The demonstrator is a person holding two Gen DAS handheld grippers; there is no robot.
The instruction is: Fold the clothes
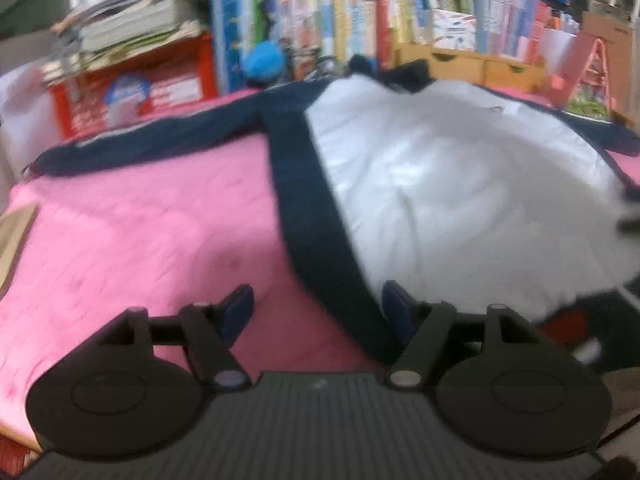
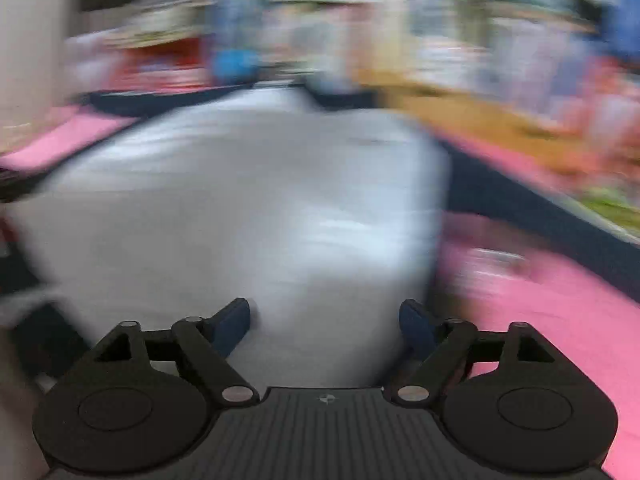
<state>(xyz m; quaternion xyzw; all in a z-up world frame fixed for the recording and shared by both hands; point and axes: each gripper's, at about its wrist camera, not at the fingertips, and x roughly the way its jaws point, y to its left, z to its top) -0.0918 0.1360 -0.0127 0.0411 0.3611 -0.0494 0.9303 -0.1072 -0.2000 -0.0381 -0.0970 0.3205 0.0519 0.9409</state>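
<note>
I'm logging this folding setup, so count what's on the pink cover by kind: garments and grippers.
Garments: 1, the white and navy top, spread flat on the pink cover.
Grippers: 2, the left gripper and the right gripper, both open, holding nothing.
Total: 3

Left wrist view: I look forward and down along the left gripper (image 1: pixel 318 308), close above the pink cover (image 1: pixel 140 232), toward the bookshelf (image 1: pixel 400 20).
Right wrist view: badly blurred, I look forward and down over the right gripper (image 2: pixel 325 320), close above.
Shared: the white and navy garment (image 1: pixel 460 200) (image 2: pixel 240 208), cover, shelf.
</note>
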